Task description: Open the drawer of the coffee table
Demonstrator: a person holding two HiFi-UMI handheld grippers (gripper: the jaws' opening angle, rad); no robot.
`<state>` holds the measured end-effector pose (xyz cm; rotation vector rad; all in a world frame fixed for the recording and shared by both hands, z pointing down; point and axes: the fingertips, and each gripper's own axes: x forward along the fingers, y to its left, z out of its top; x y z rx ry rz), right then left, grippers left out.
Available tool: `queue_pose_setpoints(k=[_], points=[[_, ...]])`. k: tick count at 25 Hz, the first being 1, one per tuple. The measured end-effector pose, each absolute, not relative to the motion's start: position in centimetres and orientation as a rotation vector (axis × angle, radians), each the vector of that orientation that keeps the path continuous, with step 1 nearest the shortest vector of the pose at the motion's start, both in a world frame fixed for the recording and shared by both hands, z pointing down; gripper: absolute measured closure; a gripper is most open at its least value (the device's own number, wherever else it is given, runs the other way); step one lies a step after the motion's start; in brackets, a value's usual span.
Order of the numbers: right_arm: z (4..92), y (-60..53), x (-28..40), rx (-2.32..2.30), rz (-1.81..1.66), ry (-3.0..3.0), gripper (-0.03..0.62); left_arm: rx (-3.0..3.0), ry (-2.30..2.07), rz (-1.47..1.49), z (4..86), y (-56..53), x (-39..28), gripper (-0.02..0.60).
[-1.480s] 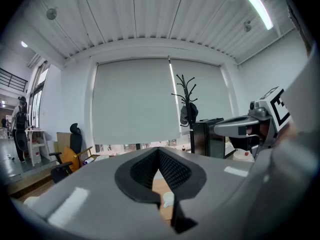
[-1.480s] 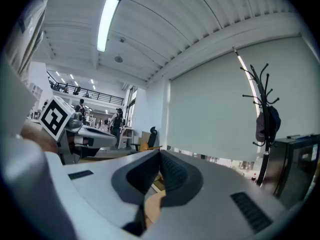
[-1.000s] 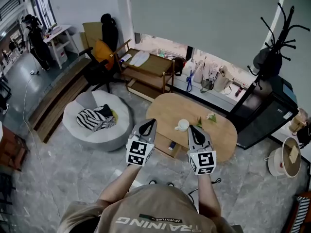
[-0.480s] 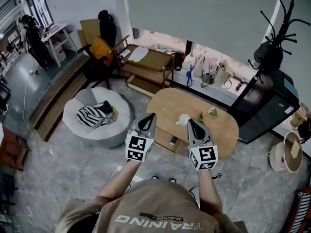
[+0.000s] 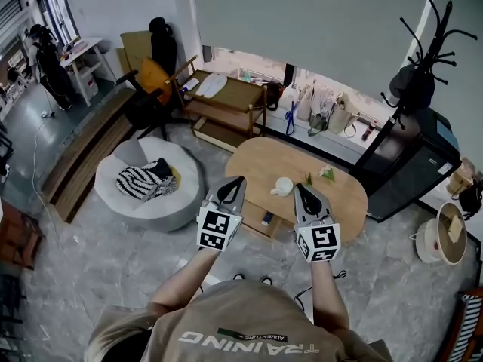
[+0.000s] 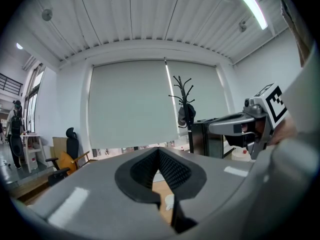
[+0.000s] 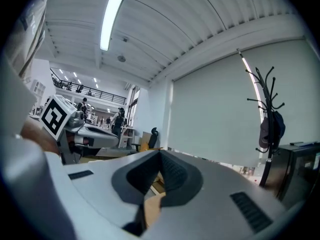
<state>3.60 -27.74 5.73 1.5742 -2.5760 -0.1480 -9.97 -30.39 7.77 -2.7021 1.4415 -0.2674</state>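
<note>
The left gripper (image 6: 159,151) is seen clenched, its two dark ribbed pads brought together at the tip with nothing caught between them. The right gripper (image 7: 160,154) is likewise closed and empty, its pads meeting at the tip. Both are held out roughly level, side by side but apart, in front of a person in a tan shirt, with a marker cube on each.

Just beyond the gripper tips, an oval wooden coffee table (image 5: 343,202) is seen from above in the head view. Neither gripper is touching it. The drawer (image 5: 260,221) is found under the table's near edge, showing between the two grippers as a pale wooden box with a small dark piece on it; whether it is pulled out at all cannot be told. On the table top a white cup (image 5: 283,187) is set near the middle, and a small green sprig (image 5: 324,174) lies just to its right.

To the left of the table a round grey pouf (image 5: 124,198) is placed on the tiled floor, with a striped cloth (image 5: 143,179) on it. Behind the table a low wooden bench (image 5: 241,96) stands by the window wall. At the right a black coat stand (image 5: 426,51) rises beside a dark cabinet (image 5: 411,176).
</note>
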Motion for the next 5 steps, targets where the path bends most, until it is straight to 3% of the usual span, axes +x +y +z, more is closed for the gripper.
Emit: queue_pose_setpoints(k=[5], points=[[4.54, -27.77, 2.77, 1.544, -0.196, -2.571, 0.589, -2.706, 1.437, -0.252, 7.03, -30.39, -9.84, 0.575]])
